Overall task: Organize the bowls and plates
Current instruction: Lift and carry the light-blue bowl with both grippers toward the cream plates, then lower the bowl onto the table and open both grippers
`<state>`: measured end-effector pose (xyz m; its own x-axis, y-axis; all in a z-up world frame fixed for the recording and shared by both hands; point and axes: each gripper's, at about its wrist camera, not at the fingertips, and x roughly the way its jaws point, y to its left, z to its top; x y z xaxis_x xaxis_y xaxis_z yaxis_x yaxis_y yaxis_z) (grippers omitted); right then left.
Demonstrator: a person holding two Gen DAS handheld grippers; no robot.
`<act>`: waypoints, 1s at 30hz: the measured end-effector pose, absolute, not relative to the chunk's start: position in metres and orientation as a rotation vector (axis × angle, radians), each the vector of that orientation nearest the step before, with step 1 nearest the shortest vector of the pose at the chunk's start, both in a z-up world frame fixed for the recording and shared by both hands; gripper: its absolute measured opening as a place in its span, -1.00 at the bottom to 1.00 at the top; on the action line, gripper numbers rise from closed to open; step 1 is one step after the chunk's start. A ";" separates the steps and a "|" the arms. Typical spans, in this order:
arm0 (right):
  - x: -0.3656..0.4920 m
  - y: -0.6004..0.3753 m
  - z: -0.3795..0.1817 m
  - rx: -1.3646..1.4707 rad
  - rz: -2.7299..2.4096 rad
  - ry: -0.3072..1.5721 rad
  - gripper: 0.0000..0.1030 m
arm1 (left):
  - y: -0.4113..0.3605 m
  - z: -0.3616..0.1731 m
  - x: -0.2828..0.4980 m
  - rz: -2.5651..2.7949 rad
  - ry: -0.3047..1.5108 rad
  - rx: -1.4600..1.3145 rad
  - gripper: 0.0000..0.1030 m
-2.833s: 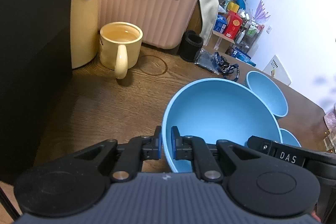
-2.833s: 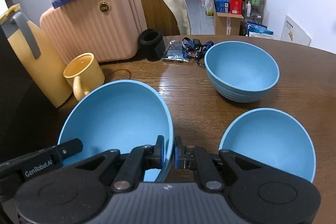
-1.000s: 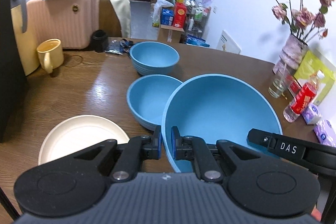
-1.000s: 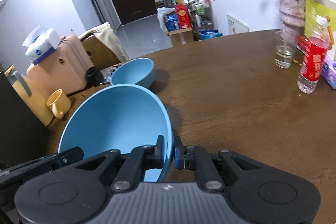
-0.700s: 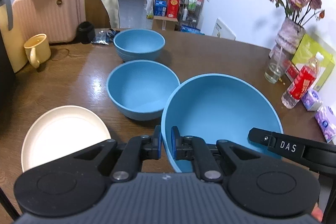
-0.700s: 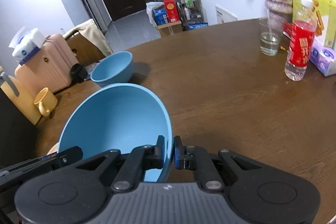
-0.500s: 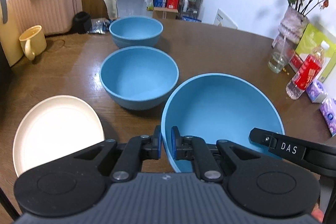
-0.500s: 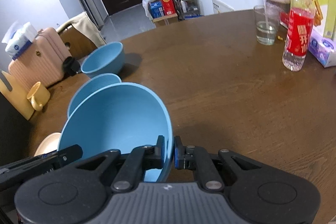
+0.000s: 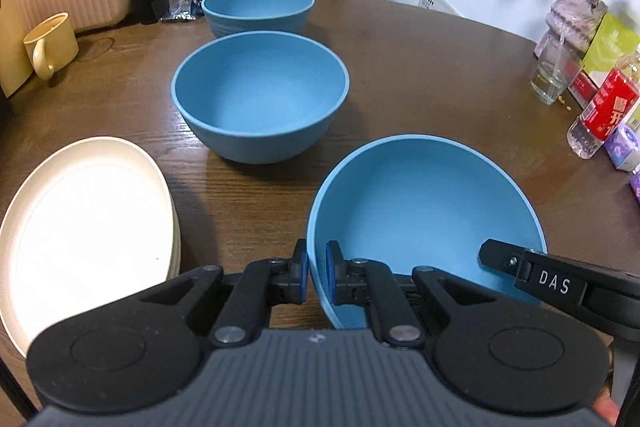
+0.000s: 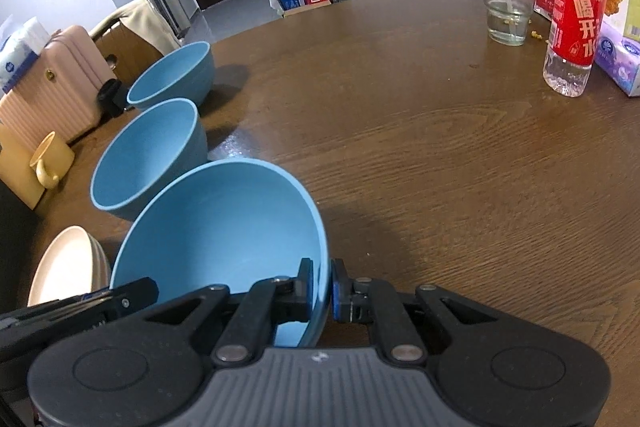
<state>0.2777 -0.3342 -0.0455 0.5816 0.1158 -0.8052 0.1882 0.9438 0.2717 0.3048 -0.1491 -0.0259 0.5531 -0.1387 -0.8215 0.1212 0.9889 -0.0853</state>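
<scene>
- Held bowl (image 9: 424, 211): blue, pinched on opposite sides of its rim. Left gripper (image 9: 318, 273) bites the rim on one side, right gripper (image 10: 322, 287) the other. Both sets of fingers nearly closed, only the thin bowl wall between the pads.
- Why two grips: my judgement is that a wide, light bowl taken by one rim edge would tip; a clamp on each side keeps it level while carried.
- Position, left wrist view: held bowl low at 5 o'clock, just above or at the desk (image 9: 420, 75) surface. I cannot tell if its base touches.
- Middle bowl (image 9: 260, 95): blue, upright, at 11 o'clock from the held bowl, near but apart. Empty.
- Far bowl (image 9: 258, 7): blue, upright, beyond the middle one toward 12 o'clock. Empty as far as its inside shows.
- The three bowls lie roughly in one line; likely the held one is being set down as the near end of the row, or will be nested into the middle bowl. Either fits the task.
- Held bowl interior: bare, nothing in it.
- Plate stack (image 9: 84, 223): cream, at 9 o'clock, several rims visible at the edge in the right wrist view. Top plate empty. Plates seem already gathered.
- Yellow mug (image 9: 50, 43) at 10 o'clock, far edge; contents not visible.
- Drinking glass (image 10: 508, 7) at 2 o'clock in the right wrist view, a little clear liquid inside; red-label bottle (image 10: 576, 11) just beside it, water low. Both well clear of the bowls.
</scene>
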 end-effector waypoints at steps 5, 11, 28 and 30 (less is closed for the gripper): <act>0.279 -0.337 -0.054 0.359 -0.038 0.962 -0.84 | -0.150 -0.031 0.307 -0.151 0.982 -0.016 -0.81; 0.282 -0.337 -0.060 0.362 -0.034 0.968 -0.84 | -0.152 -0.034 0.309 -0.148 0.988 -0.016 -0.81; 0.282 -0.340 -0.063 0.371 -0.024 0.972 -0.78 | -0.156 -0.035 0.307 -0.153 0.986 -0.005 -0.79; 0.282 -0.340 -0.063 0.375 -0.020 0.968 -0.73 | -0.157 -0.034 0.307 -0.151 0.988 -0.005 -0.77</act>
<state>0.2819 -0.3403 -0.0625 0.5716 0.1490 -0.8069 0.1825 0.9357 0.3020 0.3068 -0.1567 -0.0345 0.5405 -0.1296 -0.8313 0.1250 0.9895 -0.0730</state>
